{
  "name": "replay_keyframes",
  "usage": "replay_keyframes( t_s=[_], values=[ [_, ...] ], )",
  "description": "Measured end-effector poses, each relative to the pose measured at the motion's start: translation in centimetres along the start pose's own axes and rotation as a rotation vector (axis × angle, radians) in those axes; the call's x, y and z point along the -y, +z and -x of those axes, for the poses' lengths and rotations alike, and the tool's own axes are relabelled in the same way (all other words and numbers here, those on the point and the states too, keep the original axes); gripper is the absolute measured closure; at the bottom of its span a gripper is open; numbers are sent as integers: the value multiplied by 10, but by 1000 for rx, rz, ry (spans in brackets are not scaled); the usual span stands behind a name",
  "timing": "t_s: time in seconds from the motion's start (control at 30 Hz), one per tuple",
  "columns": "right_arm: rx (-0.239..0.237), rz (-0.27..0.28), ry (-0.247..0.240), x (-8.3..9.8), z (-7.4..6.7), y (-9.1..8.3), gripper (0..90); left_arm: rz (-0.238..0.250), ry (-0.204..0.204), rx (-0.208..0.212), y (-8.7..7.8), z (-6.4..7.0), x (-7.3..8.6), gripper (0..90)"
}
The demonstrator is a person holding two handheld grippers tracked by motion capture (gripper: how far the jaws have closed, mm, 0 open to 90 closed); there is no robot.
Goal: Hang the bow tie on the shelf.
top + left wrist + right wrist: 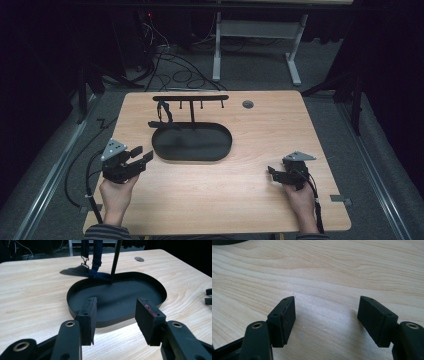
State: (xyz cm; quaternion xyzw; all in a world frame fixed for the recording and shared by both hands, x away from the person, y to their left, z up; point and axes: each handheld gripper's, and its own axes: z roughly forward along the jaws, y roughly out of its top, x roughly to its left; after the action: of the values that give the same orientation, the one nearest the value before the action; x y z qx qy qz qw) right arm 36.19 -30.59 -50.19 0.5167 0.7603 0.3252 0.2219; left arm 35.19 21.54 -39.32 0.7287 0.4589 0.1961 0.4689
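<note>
On a wooden desk [260, 175], a black oval tray [192, 142] with an upright hook stand [190, 100] sits centre stage; a dark strap [96, 267] hangs at the stand's left. Left gripper [141, 156], just beside the tray, and right gripper [270, 172], well apart, both hold jaws apart, empty.

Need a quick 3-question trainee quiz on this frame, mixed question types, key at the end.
1. True or false: the dark blue strap hangs from the black hook rack standing in the black oval tray.
2. Which gripper is nearer the tray? A) left gripper B) right gripper
3. Fill in: both grippers' jaws are ___ and hold nothing.

Key: 1 true; 2 A; 3 open. The strap's lower end rests at the tray's far rim, on the light wooden table.
</note>
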Motion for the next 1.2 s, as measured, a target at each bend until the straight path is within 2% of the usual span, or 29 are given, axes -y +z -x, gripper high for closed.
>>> replay_keyframes(
  t_s=[0.13,0.8,1.2],
  values=[
    [2,-1,0,0,0,0,322,-16,7,-9,-1,0,7,525],
    [5,-3,-6,0,-1,0,322,-23,-69,-24,-8,-11,35,525],
    [6,-3,-6,0,-1,0,322,-34,-99,-27,-7,-15,49,525]
  ],
)
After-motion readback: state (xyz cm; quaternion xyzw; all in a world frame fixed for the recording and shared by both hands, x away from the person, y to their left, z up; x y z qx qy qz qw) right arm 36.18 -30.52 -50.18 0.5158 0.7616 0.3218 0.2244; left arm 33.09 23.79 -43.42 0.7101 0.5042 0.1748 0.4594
